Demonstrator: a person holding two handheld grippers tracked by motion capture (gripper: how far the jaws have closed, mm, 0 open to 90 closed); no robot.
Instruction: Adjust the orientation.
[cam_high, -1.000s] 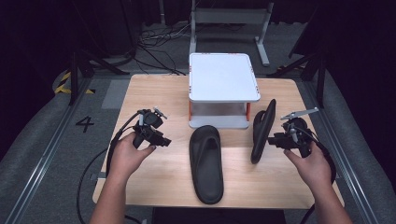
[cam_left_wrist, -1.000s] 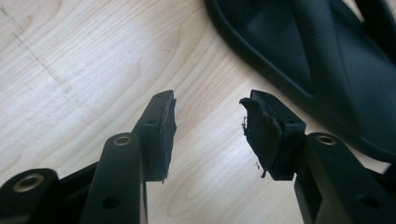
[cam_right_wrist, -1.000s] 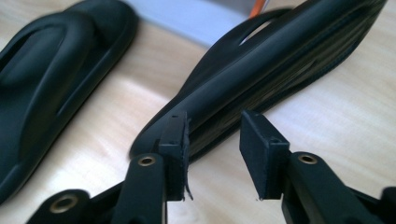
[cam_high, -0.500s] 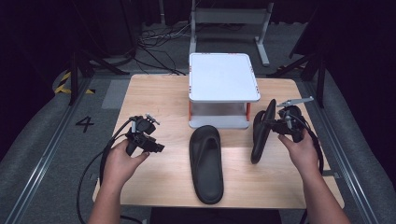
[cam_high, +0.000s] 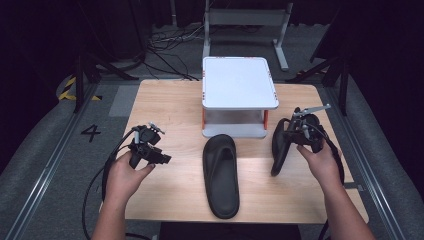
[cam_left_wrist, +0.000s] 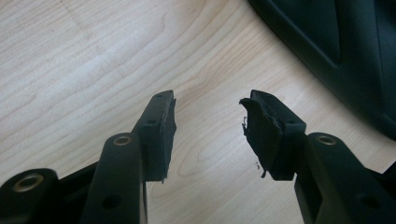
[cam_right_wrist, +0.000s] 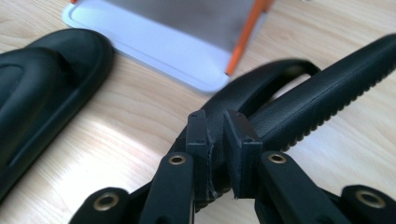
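Note:
Two black sandals are on the wooden table (cam_high: 170, 105). One sandal (cam_high: 221, 175) (cam_right_wrist: 42, 88) lies flat, sole down, in the middle. The other sandal (cam_high: 279, 150) (cam_right_wrist: 327, 93) stands on its edge at the right. My right gripper (cam_high: 290, 132) (cam_right_wrist: 217, 116) has just been closing and is now shut on that sandal's strap (cam_right_wrist: 261, 77). My left gripper (cam_high: 162, 159) (cam_left_wrist: 208, 100) is open above bare wood, nothing between its pads. It sits to the left of the flat sandal, whose edge (cam_left_wrist: 345, 51) shows in the left gripper view.
A white two-level stand (cam_high: 239, 82) (cam_right_wrist: 154, 42) with orange posts sits at the table's far middle, just behind both sandals. Bare wood lies left of the flat sandal. Cables trail off the table from each gripper.
My right gripper moved in toward the standing sandal and closed on its strap. The left hand shifted slightly toward the near left. Both sandals kept their places.

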